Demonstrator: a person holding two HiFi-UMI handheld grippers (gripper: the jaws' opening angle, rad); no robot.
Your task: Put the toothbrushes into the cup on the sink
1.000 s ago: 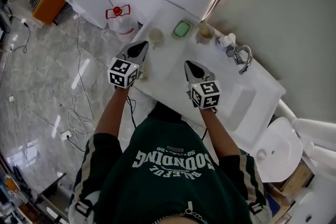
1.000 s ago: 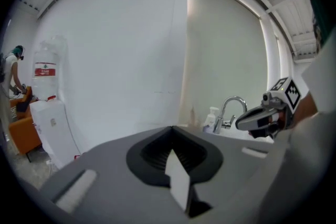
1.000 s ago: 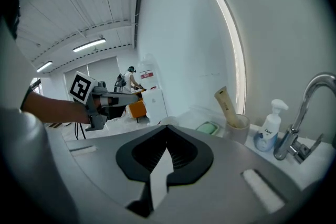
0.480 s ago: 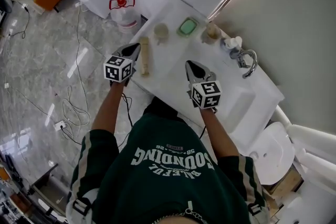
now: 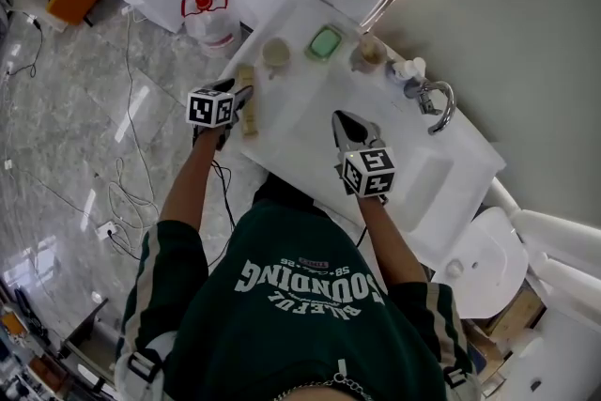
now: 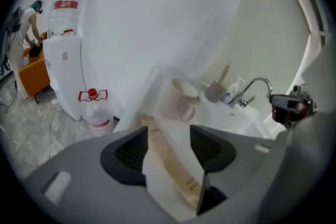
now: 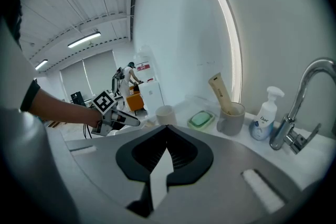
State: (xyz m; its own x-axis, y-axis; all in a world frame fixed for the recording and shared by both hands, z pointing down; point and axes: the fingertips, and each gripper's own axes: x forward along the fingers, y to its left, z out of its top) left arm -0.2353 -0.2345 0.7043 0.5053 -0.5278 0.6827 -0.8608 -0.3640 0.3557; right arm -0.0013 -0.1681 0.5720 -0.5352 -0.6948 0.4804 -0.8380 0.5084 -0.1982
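A tan toothbrush box (image 5: 248, 101) lies on the white sink counter (image 5: 300, 122) near its left front edge. My left gripper (image 5: 235, 95) is low over it. In the left gripper view the box (image 6: 169, 165) lies between the jaws of that gripper (image 6: 168, 132), which have just been opening; the pads stand clear of it. Beyond it stand a white mug (image 6: 178, 99) and a grey cup (image 5: 366, 57) that holds another tan box (image 7: 219, 93). My right gripper (image 5: 344, 121) hovers over the counter's middle, shut and empty (image 7: 167, 128).
A green soap dish (image 5: 325, 43), a soap dispenser (image 5: 407, 69) and the faucet (image 5: 436, 102) line the counter's back. The basin (image 5: 427, 183) lies to the right, a toilet (image 5: 488, 263) beyond it. A water bottle (image 5: 205, 19) stands on the floor at the left.
My left gripper came down to the counter's left edge, onto the tan box, and its jaws opened around the box. The right gripper stayed nearly still.
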